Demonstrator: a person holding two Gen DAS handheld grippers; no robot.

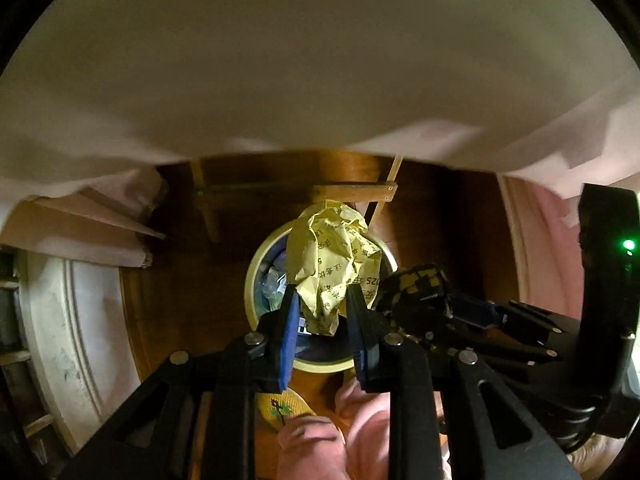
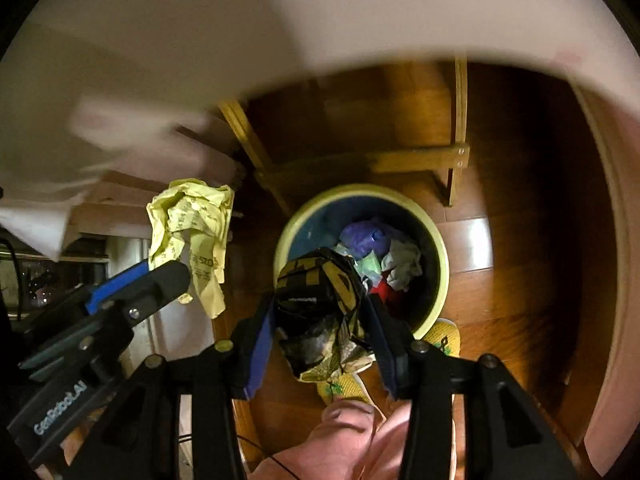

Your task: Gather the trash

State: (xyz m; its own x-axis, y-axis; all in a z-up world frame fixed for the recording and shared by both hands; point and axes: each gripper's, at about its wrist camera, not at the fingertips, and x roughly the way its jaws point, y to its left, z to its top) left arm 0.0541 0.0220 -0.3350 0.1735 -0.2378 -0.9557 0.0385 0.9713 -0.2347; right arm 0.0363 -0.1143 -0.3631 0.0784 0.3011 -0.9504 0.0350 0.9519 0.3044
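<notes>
Below both tongs, the bin (image 2: 362, 216) waits, nearer my right.
Right tongs (image 2: 322, 322) clench the black-yellow wrapper (image 2: 320, 300) over its rim; left tongs (image 1: 322, 312) clench yellow paper (image 1: 332, 260).

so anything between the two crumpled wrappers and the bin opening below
Nothing visible does. The yellow wrapper in the left gripper and the black-and-yellow wrapper in the right gripper hang above the open bin, already part-filled with trash.

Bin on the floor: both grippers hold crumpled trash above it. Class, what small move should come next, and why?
Probably open the right gripper first: its black-and-yellow wrapper hangs over the bin, which already holds trash. The left gripper, shut on yellow paper, looks off to the side in the right wrist view.
</notes>
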